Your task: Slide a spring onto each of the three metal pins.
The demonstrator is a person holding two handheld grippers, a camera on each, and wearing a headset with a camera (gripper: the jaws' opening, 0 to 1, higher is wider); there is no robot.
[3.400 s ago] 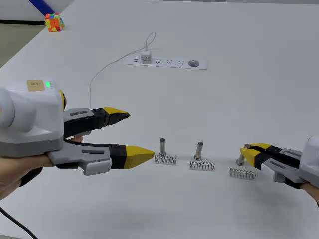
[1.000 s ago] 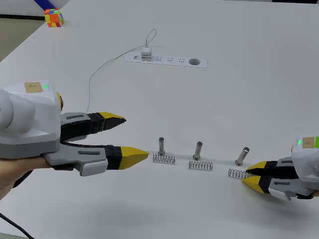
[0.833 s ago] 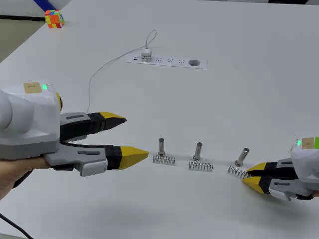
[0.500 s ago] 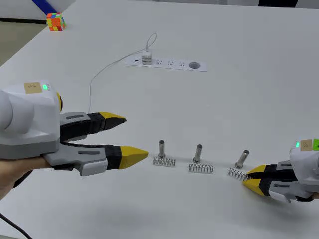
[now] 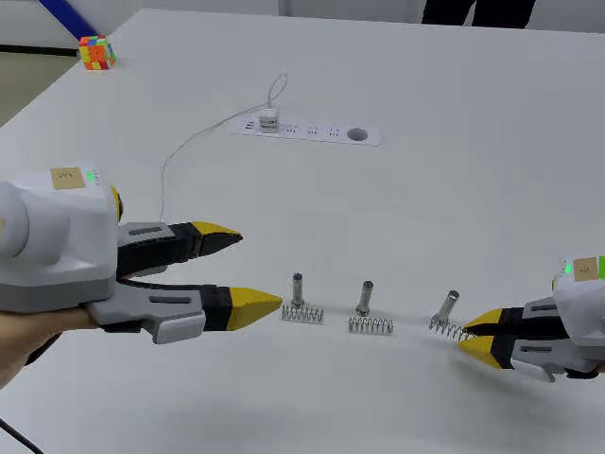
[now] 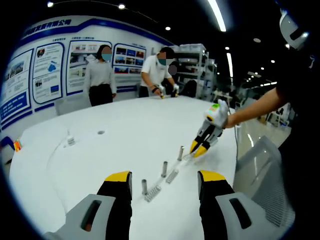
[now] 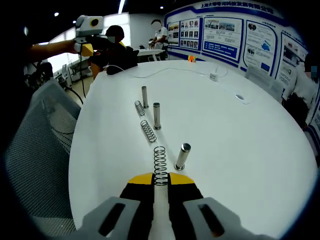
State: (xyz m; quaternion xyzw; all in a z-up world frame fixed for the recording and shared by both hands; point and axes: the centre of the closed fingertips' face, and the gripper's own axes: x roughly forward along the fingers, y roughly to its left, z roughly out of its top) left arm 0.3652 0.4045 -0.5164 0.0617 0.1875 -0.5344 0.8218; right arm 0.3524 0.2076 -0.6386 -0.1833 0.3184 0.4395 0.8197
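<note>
Three short metal pins stand in a row on the white table: left pin [image 5: 297,287], middle pin [image 5: 364,296], right pin [image 5: 448,307]. A spring lies in front of each: left spring [image 5: 302,315], middle spring [image 5: 371,325], right spring [image 5: 442,328]. My right gripper [image 5: 470,336] is shut on the near end of the right spring [image 7: 160,159], just beside the right pin [image 7: 182,156]. My left gripper [image 5: 259,270] hovers open with nothing in it, left of the left pin. In the left gripper view the pins [image 6: 164,169] are ahead of the left gripper [image 6: 165,179].
A white power strip [image 5: 307,130] with a plug and a cable [image 5: 189,147] lies further back on the table. A colourful cube [image 5: 93,52] sits at the far left corner. People stand at the table's far side [image 6: 100,75].
My right gripper came down from beside the right pin to the right spring's end and shut on it. The left gripper has barely moved. The head camera shifted a little.
</note>
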